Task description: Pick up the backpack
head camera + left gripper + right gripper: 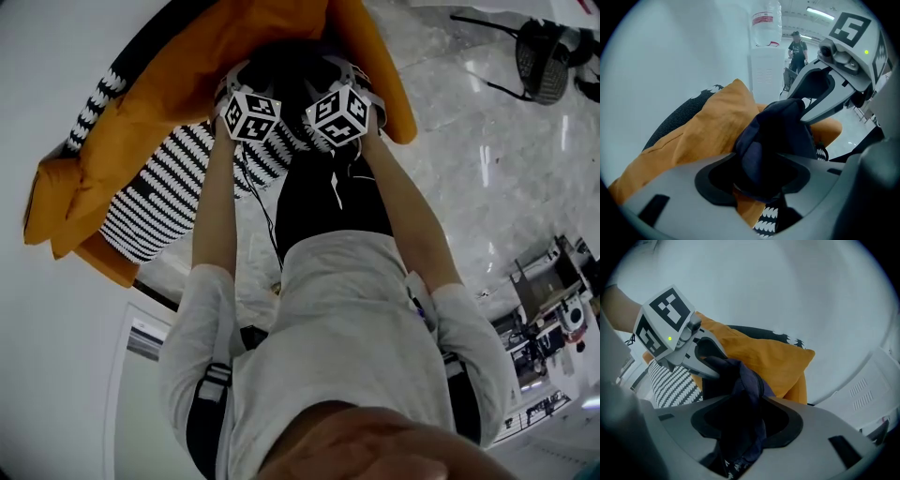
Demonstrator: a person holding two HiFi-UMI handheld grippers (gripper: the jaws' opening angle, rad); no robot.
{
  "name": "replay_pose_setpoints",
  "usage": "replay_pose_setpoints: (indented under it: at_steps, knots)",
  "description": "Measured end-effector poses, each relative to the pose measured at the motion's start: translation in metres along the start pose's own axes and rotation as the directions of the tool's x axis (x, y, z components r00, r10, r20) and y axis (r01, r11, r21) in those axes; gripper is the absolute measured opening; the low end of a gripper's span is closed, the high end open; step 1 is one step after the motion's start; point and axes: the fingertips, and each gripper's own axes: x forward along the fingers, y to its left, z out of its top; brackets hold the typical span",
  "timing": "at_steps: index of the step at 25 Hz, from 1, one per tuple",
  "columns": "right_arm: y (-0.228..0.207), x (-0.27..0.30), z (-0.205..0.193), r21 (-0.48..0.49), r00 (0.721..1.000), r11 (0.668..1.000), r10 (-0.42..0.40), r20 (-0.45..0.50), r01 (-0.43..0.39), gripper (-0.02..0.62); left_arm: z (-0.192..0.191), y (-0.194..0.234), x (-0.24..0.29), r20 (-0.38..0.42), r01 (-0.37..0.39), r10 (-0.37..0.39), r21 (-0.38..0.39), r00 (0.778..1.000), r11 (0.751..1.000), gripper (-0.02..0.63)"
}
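A dark navy backpack (292, 67) lies against an orange cushion (187, 84) and a black-and-white striped cushion (159, 197). In the head view both grippers reach into it side by side, my left gripper (240, 86) on its left part and my right gripper (354, 82) on its right part. In the left gripper view a bunched fold of the backpack (773, 136) fills the jaws of the left gripper (761, 171), which is shut on it. The right gripper (740, 425) likewise pinches a thick fold of the backpack (740, 380). The rest of the bag is hidden.
The orange cushion (708, 126) rises behind the bag against a white wall. A water dispenser (764, 56) and a standing person (798, 47) are further back. A black chair (544, 56) stands on the marble floor, and cluttered desks (553, 309) are at the right.
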Motion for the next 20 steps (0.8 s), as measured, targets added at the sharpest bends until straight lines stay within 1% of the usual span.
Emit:
replay_pose_setpoints:
  at_steps: [3, 5, 7, 8, 11, 16, 20]
  knots:
    - [0.001, -0.005, -0.001, -0.014, 1.0, 1.0, -0.012, -0.001, 0.012, 0.145, -0.001, -0.005, -0.003, 0.01, -0.009, 0.01, -0.03, 1.0, 1.0, 0.215]
    - [0.001, -0.009, -0.004, -0.028, 1.0, 0.999, -0.018, 0.002, 0.019, 0.121, 0.0, -0.009, -0.004, 0.013, -0.022, 0.022, -0.046, 1.0, 0.999, 0.193]
    - [0.003, -0.013, -0.007, -0.033, 1.0, 0.999, -0.02, 0.007, 0.021, 0.105, 0.0, -0.012, -0.008, 0.015, -0.039, 0.04, -0.05, 0.999, 0.998, 0.155]
    - [0.005, -0.016, -0.009, -0.032, 1.0, 0.999, -0.021, 0.009, 0.021, 0.099, -0.001, -0.015, -0.011, 0.016, -0.047, 0.047, -0.05, 0.999, 0.998, 0.134]
    - [0.009, -0.026, -0.015, -0.019, 1.0, 1.0, -0.018, 0.021, 0.019, 0.091, -0.001, -0.022, -0.02, 0.02, -0.058, 0.06, -0.057, 0.998, 0.997, 0.108]
    - [0.017, -0.041, -0.029, -0.009, 0.999, 1.0, 0.0, 0.035, 0.0, 0.084, -0.001, -0.04, -0.03, 0.014, -0.075, 0.077, -0.081, 0.997, 0.994, 0.089]
    - [0.028, -0.052, -0.036, -0.011, 0.999, 1.0, 0.018, 0.05, -0.018, 0.083, -0.006, -0.052, -0.045, 0.011, -0.1, 0.102, -0.119, 0.995, 0.988, 0.083]
